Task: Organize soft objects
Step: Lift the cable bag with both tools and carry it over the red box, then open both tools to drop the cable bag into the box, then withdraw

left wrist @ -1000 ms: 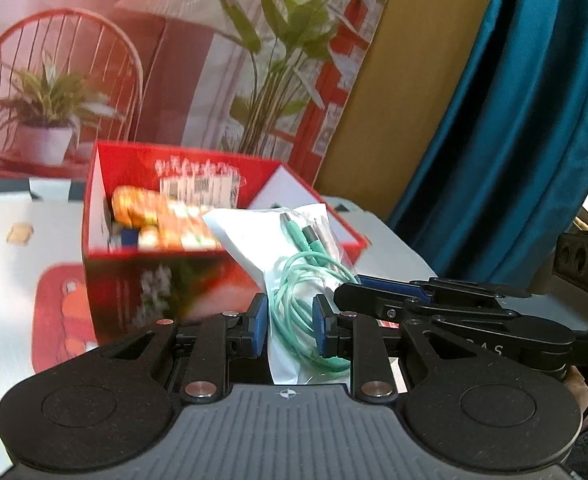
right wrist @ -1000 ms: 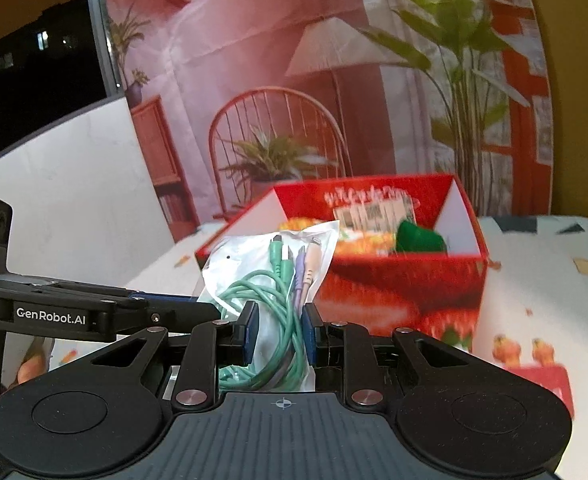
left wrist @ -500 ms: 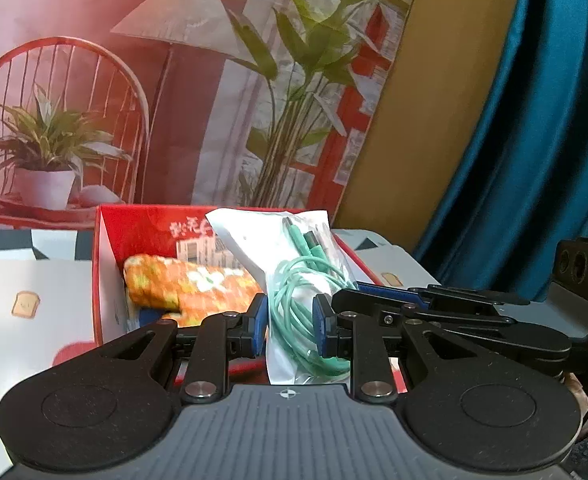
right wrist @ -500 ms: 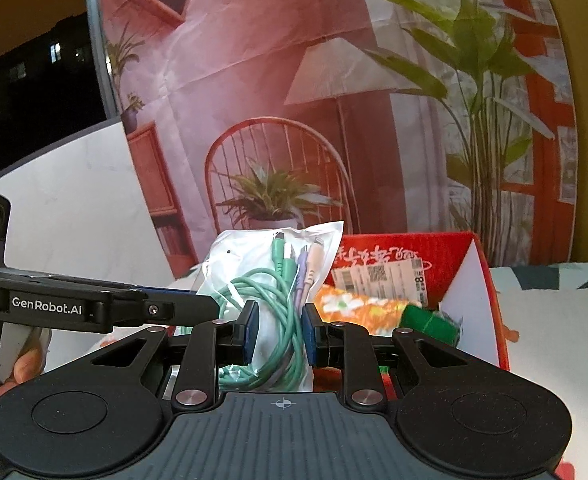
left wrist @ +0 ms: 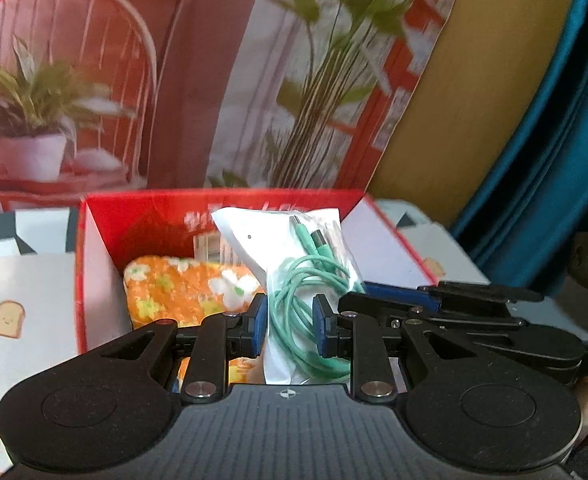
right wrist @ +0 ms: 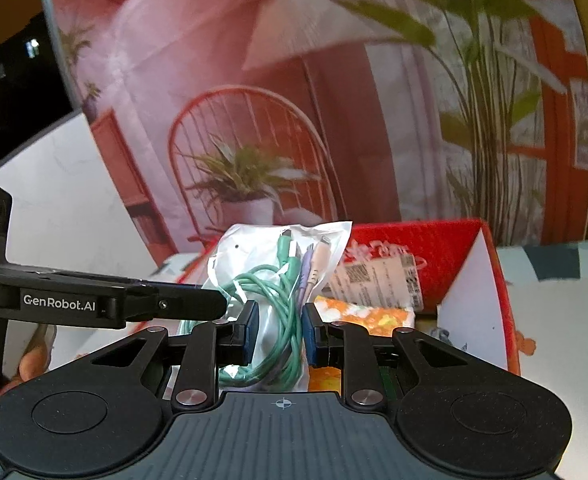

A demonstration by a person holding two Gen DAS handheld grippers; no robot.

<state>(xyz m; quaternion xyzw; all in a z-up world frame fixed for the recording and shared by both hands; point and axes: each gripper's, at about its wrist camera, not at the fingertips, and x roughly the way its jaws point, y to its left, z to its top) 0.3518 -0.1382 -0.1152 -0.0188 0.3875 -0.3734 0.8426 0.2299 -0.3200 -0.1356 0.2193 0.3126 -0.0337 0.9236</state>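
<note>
Both grippers hold one clear plastic bag of coiled green cables (left wrist: pixel 294 280), also in the right wrist view (right wrist: pixel 278 280). My left gripper (left wrist: pixel 290 328) is shut on the bag's lower part. My right gripper (right wrist: pixel 280 332) is shut on it from the other side. The bag hangs upright over the open red box (left wrist: pixel 94 272), whose far wall and right flap show in the right wrist view (right wrist: pixel 434 244). An orange flowered soft pouch (left wrist: pixel 182 288) lies inside the box, also in the right wrist view (right wrist: pixel 366 316).
A printed label (right wrist: pixel 378 280) lies against the box's far wall. The box stands on a white patterned tablecloth (left wrist: pixel 14 288). A pink printed backdrop (left wrist: pixel 174 80) rises behind, with a teal curtain (left wrist: pixel 554 160) to the right.
Both grippers have carried the bag forward, from in front of the box to over its opening. The box interior now lies right under the bag. The grip has not changed.
</note>
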